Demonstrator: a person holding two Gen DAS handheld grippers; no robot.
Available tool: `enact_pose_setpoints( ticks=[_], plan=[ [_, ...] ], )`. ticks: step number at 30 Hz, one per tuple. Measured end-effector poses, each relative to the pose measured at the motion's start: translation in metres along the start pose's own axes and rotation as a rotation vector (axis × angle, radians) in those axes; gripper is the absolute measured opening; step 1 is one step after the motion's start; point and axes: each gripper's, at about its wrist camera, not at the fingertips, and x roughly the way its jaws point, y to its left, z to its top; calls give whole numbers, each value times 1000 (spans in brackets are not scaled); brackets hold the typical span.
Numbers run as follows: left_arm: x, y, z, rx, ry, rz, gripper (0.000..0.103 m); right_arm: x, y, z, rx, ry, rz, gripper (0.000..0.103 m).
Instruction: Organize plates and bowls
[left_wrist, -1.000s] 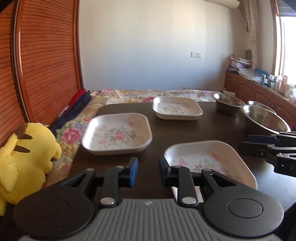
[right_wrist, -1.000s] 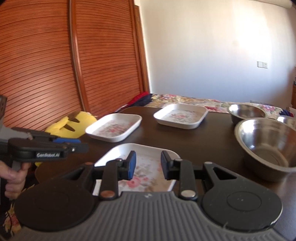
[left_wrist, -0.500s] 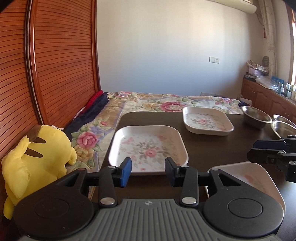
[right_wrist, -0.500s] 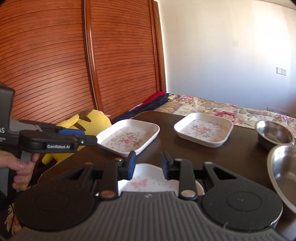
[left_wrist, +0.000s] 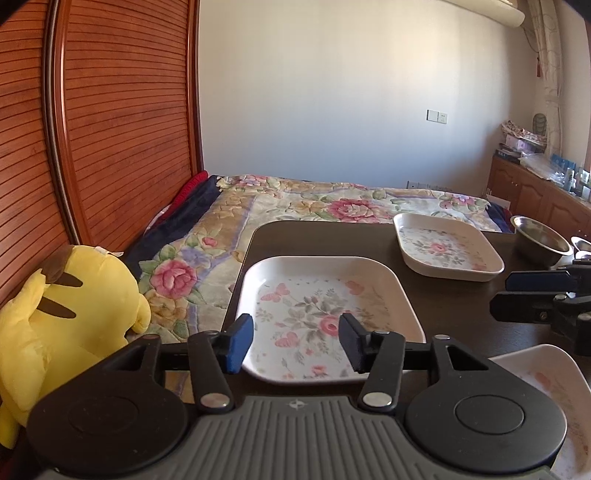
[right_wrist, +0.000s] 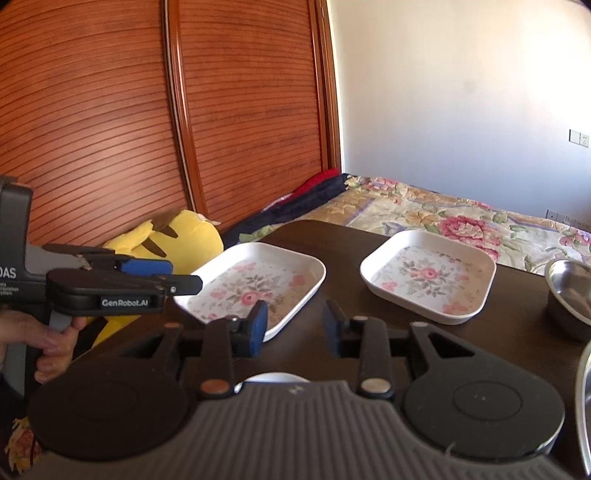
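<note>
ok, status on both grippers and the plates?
Left gripper open, lined up on near plate. Right gripper open, empty. Nothing blocking.

1. My left gripper (left_wrist: 296, 341) hangs with jaws apart over the near rim of the white square floral plate (left_wrist: 325, 314); nothing sits between them.
2. Bare dark wooden table (left_wrist: 436, 295) separates that plate from the second white floral plate (left_wrist: 447, 249).
3. My right gripper (right_wrist: 294, 327), jaws parted, faces that bare strip.
4. The steel bowl (left_wrist: 541, 240) crowds the right edge.
5. A yellow plush toy (left_wrist: 70, 314) flanks the table's left side.
</note>
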Motion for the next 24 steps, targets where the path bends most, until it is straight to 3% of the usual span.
enact_pose_setpoints(
  ticks=[4, 8, 18, 24],
  plan=[
    [12, 6, 4, 2, 2, -1, 60, 16, -1, 4, 10, 30, 3, 53],
    [24, 12, 9, 14, 5, 4, 60, 31, 0, 10, 12, 56, 6, 58],
    [52, 27, 14, 31, 43, 5, 54, 71, -4, 19, 59, 145, 60, 57],
    [63, 32, 13, 35, 65, 5, 48, 88, -5, 17, 84, 201, 72, 49]
  ],
)
